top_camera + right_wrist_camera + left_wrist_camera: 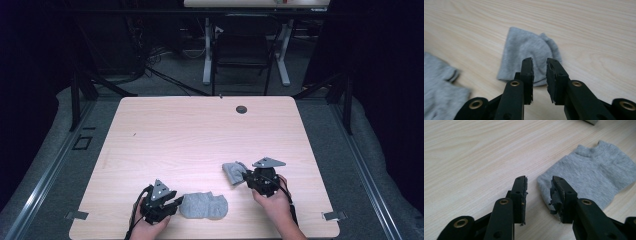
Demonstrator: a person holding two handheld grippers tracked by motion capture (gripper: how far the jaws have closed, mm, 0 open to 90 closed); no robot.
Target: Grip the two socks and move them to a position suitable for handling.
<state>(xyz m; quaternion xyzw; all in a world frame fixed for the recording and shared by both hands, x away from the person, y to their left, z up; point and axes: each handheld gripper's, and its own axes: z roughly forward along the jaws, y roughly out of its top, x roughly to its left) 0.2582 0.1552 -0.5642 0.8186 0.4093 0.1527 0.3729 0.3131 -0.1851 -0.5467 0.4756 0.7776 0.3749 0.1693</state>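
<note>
Two grey socks lie on the light wooden table (200,130). One sock (203,206) (591,175) lies flat near the front edge, just right of my left gripper (174,204) (540,180). That gripper is open, and the sock's near end sits against its right jaw with nothing clamped. The other sock (233,172) (527,50) is folded over on itself, just beyond the tips of my right gripper (247,177) (539,60). Its jaws stand a little apart above the sock's near edge and hold nothing. The flat sock (441,85) also lies at the left of the right gripper view.
A dark round hole (241,109) sits near the table's far edge. Beyond the table stand a black chair (241,50) and a white-legged desk (284,55). Metal brackets (334,216) mark the front corners. Wide bare tabletop stretches ahead of both grippers.
</note>
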